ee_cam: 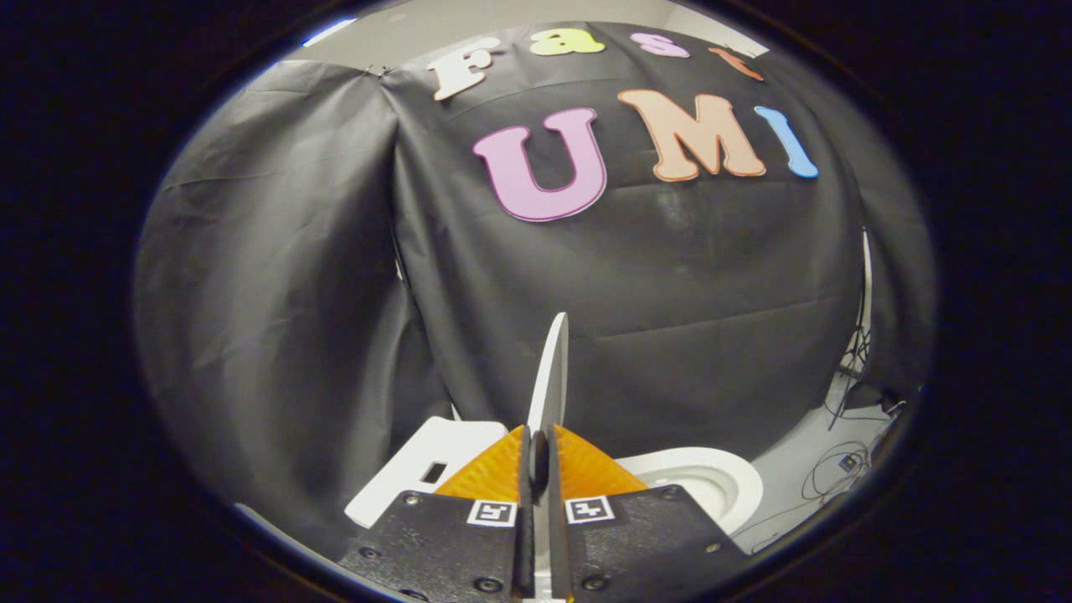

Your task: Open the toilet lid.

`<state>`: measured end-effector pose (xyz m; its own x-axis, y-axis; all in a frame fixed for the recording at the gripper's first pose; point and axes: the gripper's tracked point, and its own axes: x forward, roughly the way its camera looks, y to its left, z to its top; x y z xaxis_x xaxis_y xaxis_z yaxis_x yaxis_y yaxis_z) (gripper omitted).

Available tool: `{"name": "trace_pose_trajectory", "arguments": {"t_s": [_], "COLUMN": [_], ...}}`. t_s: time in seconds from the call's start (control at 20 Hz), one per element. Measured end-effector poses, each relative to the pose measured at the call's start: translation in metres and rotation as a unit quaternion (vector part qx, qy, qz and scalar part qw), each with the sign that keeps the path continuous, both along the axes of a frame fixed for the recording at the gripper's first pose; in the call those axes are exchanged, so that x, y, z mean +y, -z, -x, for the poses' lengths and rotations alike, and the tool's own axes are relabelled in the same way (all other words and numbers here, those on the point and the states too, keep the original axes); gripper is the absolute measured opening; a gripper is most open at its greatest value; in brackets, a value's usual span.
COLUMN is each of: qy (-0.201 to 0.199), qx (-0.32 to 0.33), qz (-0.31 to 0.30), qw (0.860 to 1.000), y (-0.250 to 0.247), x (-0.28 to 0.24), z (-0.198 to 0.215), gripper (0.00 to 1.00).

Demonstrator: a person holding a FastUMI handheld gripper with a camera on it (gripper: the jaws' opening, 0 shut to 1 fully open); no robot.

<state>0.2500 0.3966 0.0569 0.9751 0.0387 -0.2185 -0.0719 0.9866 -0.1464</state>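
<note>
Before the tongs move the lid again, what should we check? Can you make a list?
1. Tongs pinch the lid from both sides: ok.
2. Lid lifted off the bowl: ok, it stands on edge between the orange fingers.
3. Lid leaning on the tank: not ok, it is still apart from it.
4. Hinge working freely: cannot tell, it is hidden behind the tongs.
5. Cables away from the lid: ok, they lie on the floor beyond the bowl.
</note>
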Motion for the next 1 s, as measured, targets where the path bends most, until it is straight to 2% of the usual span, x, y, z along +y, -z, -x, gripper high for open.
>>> {"name": "trace_pose_trajectory", "arguments": {"t_s": [0.45,1.0], "qy": [-0.057,-0.128], "qx": [0.002,0.042], "qz": [0.000,0.022], "qw": [0.998,0.991], "y": [0.019,0.068], "x": [0.077,0.150], "z": [-0.004,-0.008], "gripper": [0.07,0.12]}}
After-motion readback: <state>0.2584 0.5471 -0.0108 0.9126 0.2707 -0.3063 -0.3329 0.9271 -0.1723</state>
